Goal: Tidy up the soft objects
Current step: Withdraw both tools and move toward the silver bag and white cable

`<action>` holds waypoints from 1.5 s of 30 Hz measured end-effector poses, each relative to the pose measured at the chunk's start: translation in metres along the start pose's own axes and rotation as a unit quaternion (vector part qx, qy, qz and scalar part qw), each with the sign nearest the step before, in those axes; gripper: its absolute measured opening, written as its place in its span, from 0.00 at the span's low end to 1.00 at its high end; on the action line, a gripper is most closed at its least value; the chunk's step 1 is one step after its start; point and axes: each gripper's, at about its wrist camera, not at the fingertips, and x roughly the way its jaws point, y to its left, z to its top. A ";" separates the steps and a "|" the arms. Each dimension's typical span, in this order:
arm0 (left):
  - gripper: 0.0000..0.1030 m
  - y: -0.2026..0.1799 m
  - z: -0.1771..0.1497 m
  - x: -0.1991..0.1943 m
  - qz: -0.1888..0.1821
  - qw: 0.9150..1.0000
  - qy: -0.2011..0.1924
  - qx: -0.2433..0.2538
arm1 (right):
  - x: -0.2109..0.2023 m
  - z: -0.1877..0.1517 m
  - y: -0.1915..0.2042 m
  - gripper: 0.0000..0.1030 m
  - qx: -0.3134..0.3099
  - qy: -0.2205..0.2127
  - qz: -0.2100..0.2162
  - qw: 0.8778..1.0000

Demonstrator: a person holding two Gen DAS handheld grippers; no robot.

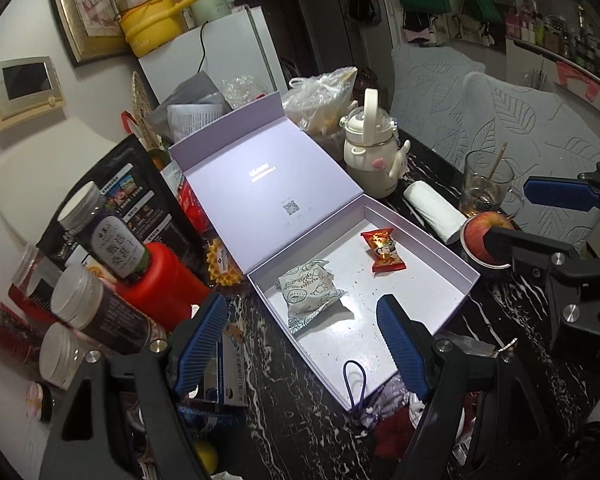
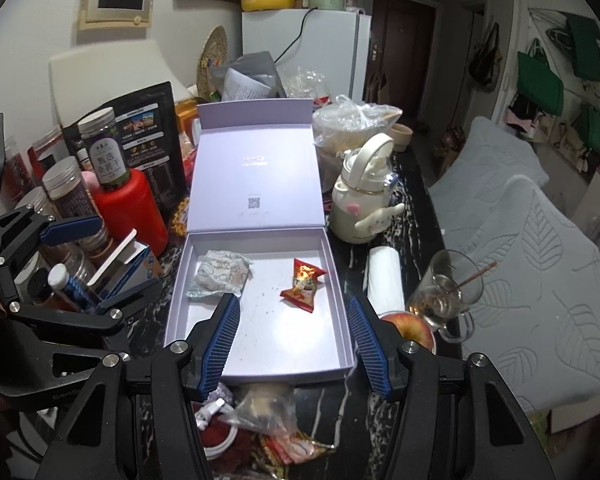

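snack packets (image 2: 218, 274) sit in box (image 2: 342, 292), both claws, left (image 1: 302, 344) and right (image 2: 293, 344), gape empty; remaining pile crowds the rim, so a grab could snag it.

one open box (image 2: 342, 292), two snack packets, one apple (image 2: 410, 326), one glass mug (image 2: 448, 292)

Open box (image 2: 259, 356) at table (image 1: 300, 420) centre, lid (image 2: 255, 172) propped up behind it. In box: pale snack packet (image 2: 219, 274) at left, candy wrapper (image 2: 304, 284) at right, well apart. Left of box: bottle (image 2: 131, 208) with a jar (image 2: 103, 148) on top, more jars (image 2: 65, 188) beside it, a pouch (image 2: 147, 136) behind. Right of box: kettle-shaped bottle (image 2: 364, 192), paper roll (image 2: 384, 276), glass mug (image 2: 448, 292), apple (image 2: 410, 328). Loose packets (image 2: 267, 404) lie before the box's near edge. Fridge (image 2: 324, 48) behind the table, chairs (image 2: 540, 280) to the right.
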 end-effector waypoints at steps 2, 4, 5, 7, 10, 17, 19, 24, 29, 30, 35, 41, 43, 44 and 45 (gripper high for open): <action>0.75 -0.002 -0.005 -0.010 0.000 1.000 -0.009 0.003 | -0.009 -0.004 0.002 0.56 0.001 -0.007 -0.002 1.000; 0.75 -0.003 -0.012 -0.022 -0.001 1.000 -0.019 0.004 | -0.018 -0.010 0.003 0.56 0.004 -0.013 -0.001 1.000; 0.75 -0.004 -0.016 -0.027 -0.002 1.000 -0.024 0.004 | -0.022 -0.013 0.003 0.56 0.007 -0.014 0.000 1.000; 0.75 -0.005 -0.022 -0.036 -0.003 1.000 -0.031 0.003 | -0.028 -0.018 0.005 0.56 0.010 -0.017 0.001 1.000; 0.75 -0.007 -0.033 -0.049 -0.003 0.999 -0.040 0.003 | -0.038 -0.028 0.008 0.56 0.008 -0.025 -0.004 1.000; 0.75 -0.016 -0.060 -0.068 -0.015 0.999 -0.051 0.009 | -0.057 -0.058 0.017 0.56 -0.003 -0.040 -0.017 0.999; 0.75 -0.019 -0.067 -0.072 -0.018 0.998 -0.054 0.013 | -0.061 -0.069 0.019 0.56 -0.004 -0.042 -0.018 0.999; 0.75 -0.029 -0.090 -0.080 -0.032 0.998 -0.053 0.018 | -0.070 -0.096 0.023 0.56 0.003 -0.046 -0.017 0.999; 0.75 -0.042 -0.112 -0.082 -0.046 0.997 -0.047 0.028 | -0.075 -0.121 0.024 0.57 0.016 -0.044 -0.016 0.999; 0.75 -0.044 -0.117 -0.081 -0.051 0.997 -0.045 0.030 | -0.075 -0.125 0.025 0.57 0.017 -0.045 -0.016 0.999; 0.75 -0.053 -0.138 -0.081 -0.056 0.997 -0.038 0.033 | -0.077 -0.150 0.026 0.60 0.027 -0.041 -0.013 0.999; 0.75 -0.061 -0.163 -0.079 -0.071 0.997 -0.026 0.035 | -0.074 -0.180 0.027 0.64 0.042 -0.032 -0.010 0.999; 0.75 -0.063 -0.171 -0.078 -0.076 0.996 -0.023 0.037 | -0.072 -0.189 0.027 0.67 0.050 -0.030 -0.008 0.998; 0.75 -0.066 -0.176 -0.077 -0.077 0.996 -0.022 0.040 | -0.070 -0.195 0.026 0.68 0.055 -0.028 -0.007 0.998; 0.75 -0.067 -0.178 -0.076 -0.078 0.996 -0.021 0.042 | -0.068 -0.199 0.026 0.68 0.059 -0.025 -0.006 0.998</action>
